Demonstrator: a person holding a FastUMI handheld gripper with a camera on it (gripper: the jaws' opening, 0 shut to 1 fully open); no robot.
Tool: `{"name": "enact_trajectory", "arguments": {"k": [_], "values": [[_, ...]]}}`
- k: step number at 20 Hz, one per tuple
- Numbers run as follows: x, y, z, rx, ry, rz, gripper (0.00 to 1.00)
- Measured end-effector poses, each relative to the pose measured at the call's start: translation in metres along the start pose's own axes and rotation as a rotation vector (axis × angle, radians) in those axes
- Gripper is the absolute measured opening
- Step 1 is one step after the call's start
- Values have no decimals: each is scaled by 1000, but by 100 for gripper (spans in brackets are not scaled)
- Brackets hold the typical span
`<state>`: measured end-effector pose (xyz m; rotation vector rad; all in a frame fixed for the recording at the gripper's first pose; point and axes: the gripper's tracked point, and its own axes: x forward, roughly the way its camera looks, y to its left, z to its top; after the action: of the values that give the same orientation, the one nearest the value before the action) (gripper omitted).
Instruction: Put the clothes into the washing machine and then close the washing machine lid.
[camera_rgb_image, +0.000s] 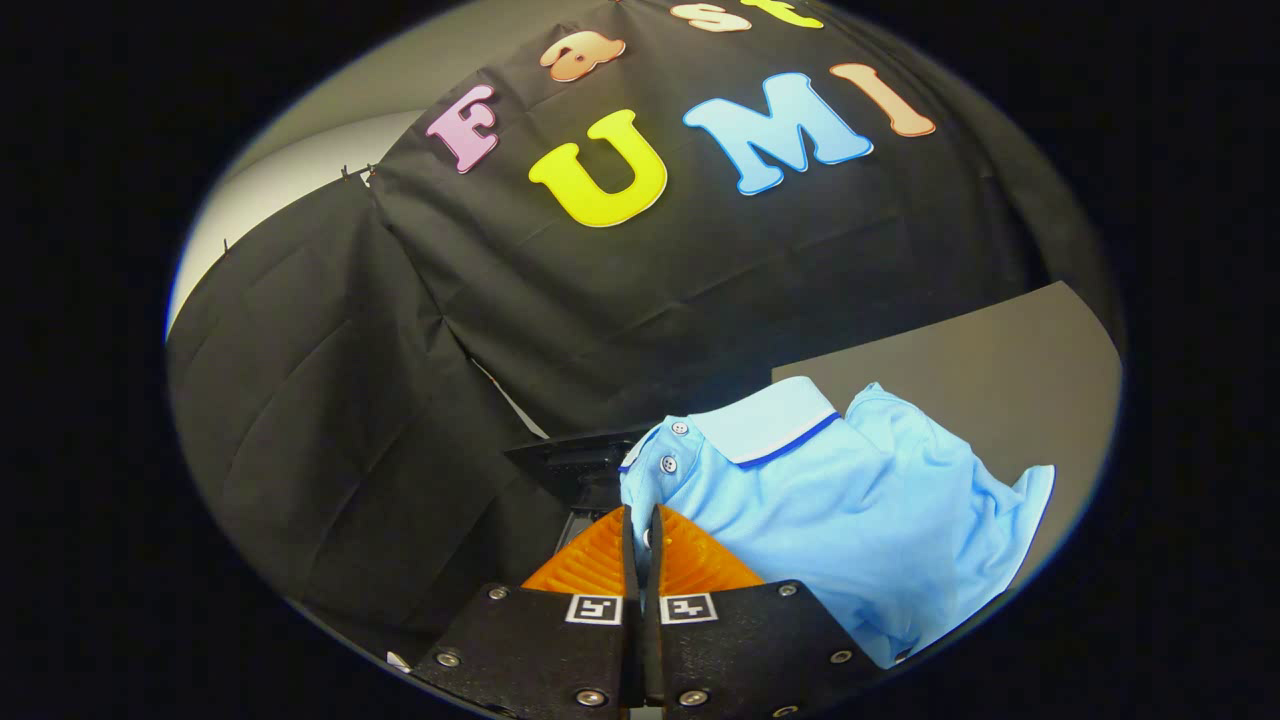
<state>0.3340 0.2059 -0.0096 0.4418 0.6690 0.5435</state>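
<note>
Carrying step: gripper (640, 520) pinched tight on light-blue polo shirt (840, 510), hanging clear. Next: swing toward washing machine, lower in.

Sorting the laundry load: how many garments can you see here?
1: a light blue polo shirt on the grey surface, just ahead of the gripper, whose fingers are nearly closed at its placket edge. Others may be hidden.

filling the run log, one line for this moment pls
gripper: shut on blue polo shirt | shirt: hanging from fingers, lifted | lid: not yet shut
</note>
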Motion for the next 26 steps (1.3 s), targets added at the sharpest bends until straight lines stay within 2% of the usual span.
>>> {"name": "enact_trajectory", "arguments": {"k": [16, 26], "values": [[76, 95, -69, -25, 83, 66, 0], [142, 111, -123, -55, 151, 35, 0]]}}
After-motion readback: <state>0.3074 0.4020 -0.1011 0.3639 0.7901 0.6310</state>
